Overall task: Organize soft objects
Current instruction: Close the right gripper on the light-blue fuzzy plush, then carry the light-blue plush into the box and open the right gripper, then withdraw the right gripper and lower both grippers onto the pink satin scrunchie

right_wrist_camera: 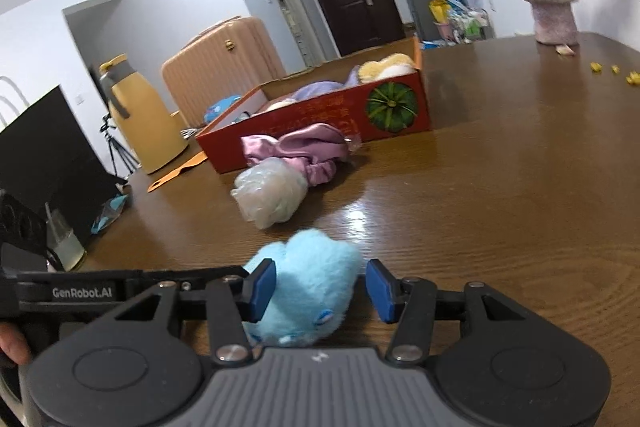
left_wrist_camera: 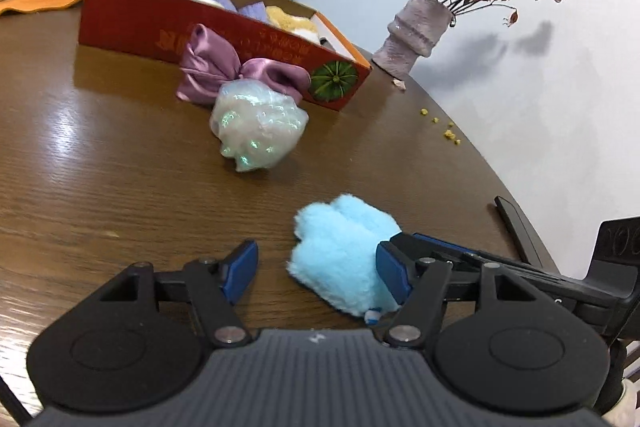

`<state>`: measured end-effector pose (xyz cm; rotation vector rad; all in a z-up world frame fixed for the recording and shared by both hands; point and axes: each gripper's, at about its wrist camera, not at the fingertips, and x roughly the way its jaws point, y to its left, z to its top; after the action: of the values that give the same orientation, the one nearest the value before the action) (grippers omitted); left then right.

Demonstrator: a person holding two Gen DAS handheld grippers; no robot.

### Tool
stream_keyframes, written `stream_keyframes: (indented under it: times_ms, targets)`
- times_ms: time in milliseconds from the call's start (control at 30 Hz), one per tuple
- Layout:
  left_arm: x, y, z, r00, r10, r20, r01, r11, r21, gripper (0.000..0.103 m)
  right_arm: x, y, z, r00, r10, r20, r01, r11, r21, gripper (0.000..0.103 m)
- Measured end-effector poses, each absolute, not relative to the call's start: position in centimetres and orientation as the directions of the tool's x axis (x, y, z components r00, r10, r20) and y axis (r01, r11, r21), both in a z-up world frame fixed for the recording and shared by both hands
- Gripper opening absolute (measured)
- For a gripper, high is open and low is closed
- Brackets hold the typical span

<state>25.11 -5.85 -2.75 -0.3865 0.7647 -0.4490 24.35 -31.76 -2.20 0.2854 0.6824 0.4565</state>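
Observation:
A fluffy light-blue plush toy (left_wrist_camera: 340,251) (right_wrist_camera: 312,279) lies on the brown table (left_wrist_camera: 120,167). My left gripper (left_wrist_camera: 318,271) is open; the toy rests against its right pad, well clear of the left pad. My right gripper (right_wrist_camera: 320,287) straddles the same toy from the other side, open, with its left pad at the fur and a narrow gap at the right pad. One of its fingers (left_wrist_camera: 436,242) shows behind the toy. Farther off lie a shiny wrapped white puff (left_wrist_camera: 256,127) and a purple satin bow (left_wrist_camera: 224,67), in front of a red cardboard box (left_wrist_camera: 132,23) (right_wrist_camera: 320,123) holding several soft items.
A fuzzy pink vase (left_wrist_camera: 412,31) of dried roses stands at the back right, with yellow crumbs (left_wrist_camera: 444,131) near the table's curved edge. A yellow thermos (right_wrist_camera: 140,115), an orange mat (right_wrist_camera: 176,171) and a glass (right_wrist_camera: 66,243) sit at the table's left side. A hand (right_wrist_camera: 12,343) holds the left gripper.

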Motion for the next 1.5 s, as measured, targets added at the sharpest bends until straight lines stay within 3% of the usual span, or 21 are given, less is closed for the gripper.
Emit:
stream_keyframes:
  times_ms: [100, 167, 333, 433, 567, 667, 767, 900, 1033, 1300, 1500]
  targets:
    - [25.3, -6.5, -2.7, 0.62, -0.552, -0.558, 0.278, 0.819, -0.501, 0.044, 24.5, -31.8, -2.8, 0.673, 0.508, -0.538, -0.303, 0.852, 0.426, 0.044]
    - [25.3, -6.7, -2.6, 0.621, -0.55, -0.559, 0.287, 0.822, -0.491, 0.043, 24.5, -31.9, -2.9, 0.666, 0.534, -0.521, -0.315, 0.834, 0.452, 0.032]
    - [25.3, -6.8, -1.7, 0.626, -0.569, -0.533, 0.318, 0.811, -0.492, 0.041, 25.1, -32.0, -2.2, 0.682, 0.526, -0.508, -0.306, 0.836, 0.455, 0.031]
    - [26.3, -6.8, 0.7, 0.659, -0.592, -0.463, 0.372, 0.792, -0.484, 0.041, 26.1, -32.4, -0.1, 0.713, 0.529, -0.46, -0.319, 0.829, 0.459, 0.031]
    - [31.4, -6.2, 5.1, 0.71, -0.584, -0.393, 0.415, 0.798, -0.437, 0.038, 30.5, -32.4, 4.2, 0.759, 0.533, -0.374, -0.367, 0.825, 0.43, 0.031]
    - [36.6, -5.6, 7.4, 0.736, -0.551, -0.394, 0.399, 0.823, -0.405, 0.038, 36.0, -31.3, 6.4, 0.772, 0.532, -0.347, -0.386, 0.827, 0.409, 0.031]
    - [42.4, -5.0, 7.3, 0.737, -0.503, -0.451, 0.354, 0.856, -0.377, 0.038, 42.6, -29.6, 6.8, 0.754, 0.532, -0.385, -0.373, 0.83, 0.415, 0.031]
    - [48.4, -4.1, 3.8, 0.696, -0.403, -0.594, 0.251, 0.912, -0.325, 0.037, 51.5, -26.2, 3.4, 0.661, 0.514, -0.546, -0.328, 0.853, 0.405, 0.028]
    - [48.3, -4.2, 2.7, 0.752, -0.277, -0.598, 0.238, 0.96, -0.146, 0.036, 55.0, -21.7, -0.2, 0.584, 0.457, -0.671, -0.35, 0.887, 0.3, 0.022]
    - [45.7, -2.8, 4.4, 0.768, -0.333, -0.547, 0.288, 0.942, -0.171, 0.039, 54.9, -21.1, -0.2, 0.599, 0.465, -0.652, -0.37, 0.883, 0.291, 0.024]
    - [42.4, -1.7, 8.0, 0.818, -0.287, -0.499, 0.247, 0.958, -0.146, 0.044, 50.6, -24.6, 5.6, 0.694, 0.456, -0.557, -0.371, 0.89, 0.266, 0.029]
